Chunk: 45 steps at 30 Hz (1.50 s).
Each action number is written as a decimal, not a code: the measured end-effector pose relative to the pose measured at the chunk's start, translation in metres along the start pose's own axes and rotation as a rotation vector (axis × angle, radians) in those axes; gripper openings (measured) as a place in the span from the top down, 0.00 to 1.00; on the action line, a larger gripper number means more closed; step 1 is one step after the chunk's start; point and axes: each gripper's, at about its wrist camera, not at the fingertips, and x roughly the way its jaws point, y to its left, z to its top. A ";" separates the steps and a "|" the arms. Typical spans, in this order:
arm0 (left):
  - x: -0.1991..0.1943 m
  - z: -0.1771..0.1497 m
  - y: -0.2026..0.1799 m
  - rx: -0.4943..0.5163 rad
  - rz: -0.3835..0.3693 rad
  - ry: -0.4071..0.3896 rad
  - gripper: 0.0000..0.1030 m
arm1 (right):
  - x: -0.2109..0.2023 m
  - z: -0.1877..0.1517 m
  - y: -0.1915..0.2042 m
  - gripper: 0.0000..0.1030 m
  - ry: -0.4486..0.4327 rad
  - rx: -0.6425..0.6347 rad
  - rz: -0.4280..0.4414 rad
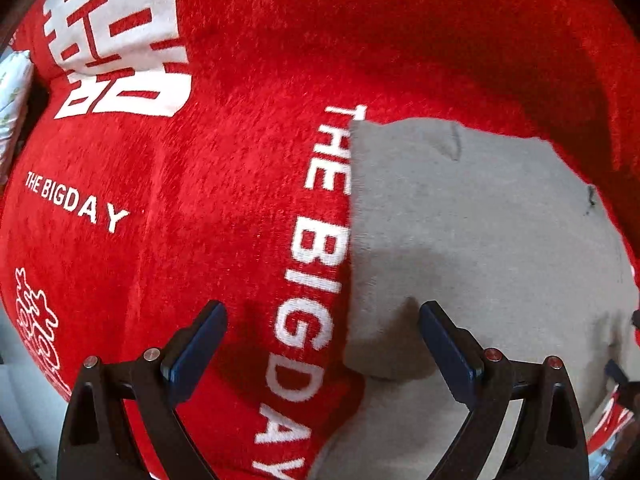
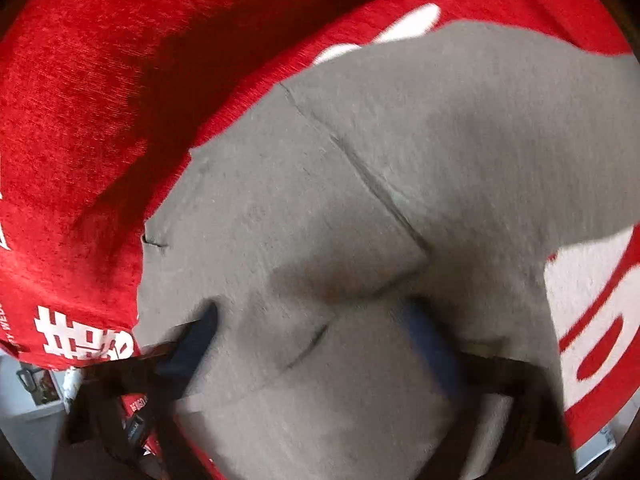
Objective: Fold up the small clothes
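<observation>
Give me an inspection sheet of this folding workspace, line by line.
Surface: red plush cloth with white lettering, spread under the work.
Job's things: grey garment lies on the cloth, with layers overlapping and creases.
Clutter: white patterned bundle at the cloth's edge.
Grippers: left claw open over the garment's edge, holding nothing; right claw blurred, fingers apart with a grey fold between them.
Cables: nothing seen.
Surroundings: pale floor beyond the cloth, details unclear.
</observation>
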 end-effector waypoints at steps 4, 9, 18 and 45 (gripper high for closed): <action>0.001 0.000 0.002 -0.011 -0.017 0.010 0.06 | -0.006 0.007 0.011 0.92 -0.031 -0.082 -0.003; 0.003 0.008 0.007 -0.015 -0.041 0.015 0.06 | 0.001 0.008 -0.013 0.88 -0.018 -0.070 -0.069; 0.030 0.032 -0.006 0.014 -0.144 0.094 0.06 | -0.001 0.001 -0.018 0.48 -0.026 -0.041 0.016; 0.002 0.025 -0.056 0.219 -0.003 0.037 0.79 | -0.067 -0.028 -0.095 0.45 -0.082 0.164 0.034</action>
